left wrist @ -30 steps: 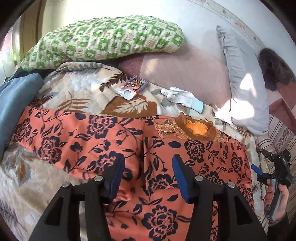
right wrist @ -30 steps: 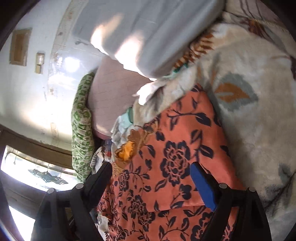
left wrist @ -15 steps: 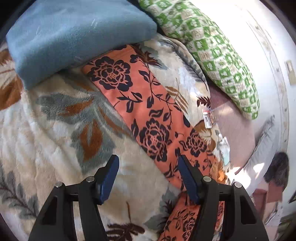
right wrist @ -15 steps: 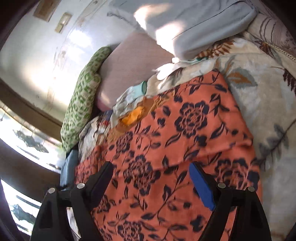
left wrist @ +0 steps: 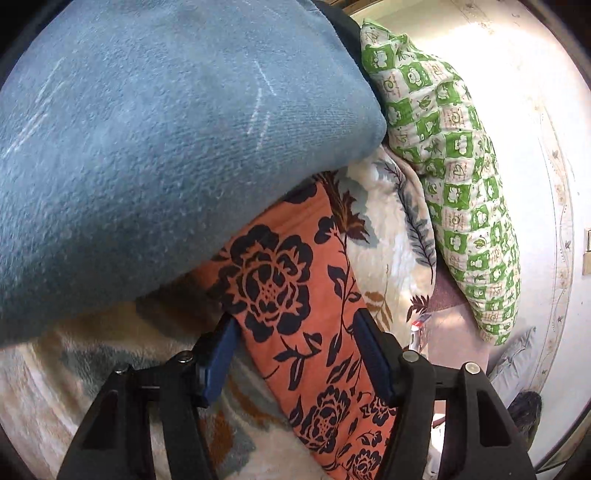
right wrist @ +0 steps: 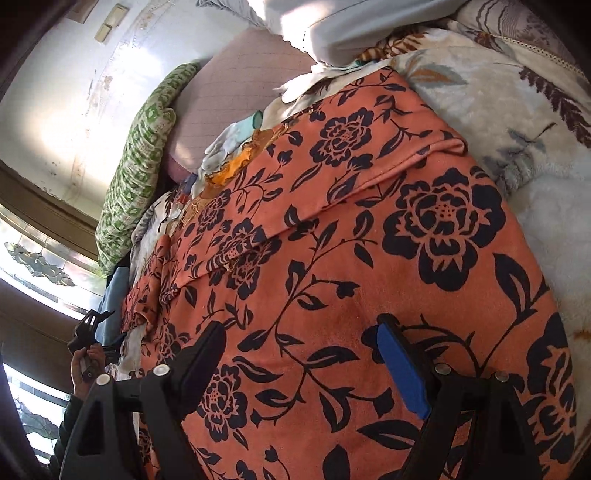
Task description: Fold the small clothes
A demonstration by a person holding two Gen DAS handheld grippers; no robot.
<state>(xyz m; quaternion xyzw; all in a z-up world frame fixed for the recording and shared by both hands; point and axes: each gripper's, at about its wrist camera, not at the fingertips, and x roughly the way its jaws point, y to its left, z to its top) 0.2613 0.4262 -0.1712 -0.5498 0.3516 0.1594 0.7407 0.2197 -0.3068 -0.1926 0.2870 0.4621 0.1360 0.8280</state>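
Note:
An orange garment with a dark floral print [right wrist: 332, 229] lies spread on a cream leaf-patterned blanket [right wrist: 517, 122]. In the left wrist view one narrow end of the garment [left wrist: 295, 295] runs up under a blue folded blanket [left wrist: 147, 147]. My left gripper [left wrist: 295, 343] is open, its blue-padded fingers either side of that end, close over it. My right gripper [right wrist: 306, 365] is open, low over the garment's wide end. The left gripper also shows far off in the right wrist view [right wrist: 92, 332].
A green-checked pillow [left wrist: 461, 184] lies along the wall. A grey pillow [right wrist: 351, 22] and a pale glove [right wrist: 229, 140] lie beyond the garment. The blue blanket crowds the left gripper from above. A window [right wrist: 37, 266] is at the left.
My left gripper has swung from the garment's middle to its far end by the blue blanket and come close. My right gripper has dropped lower over the wide end.

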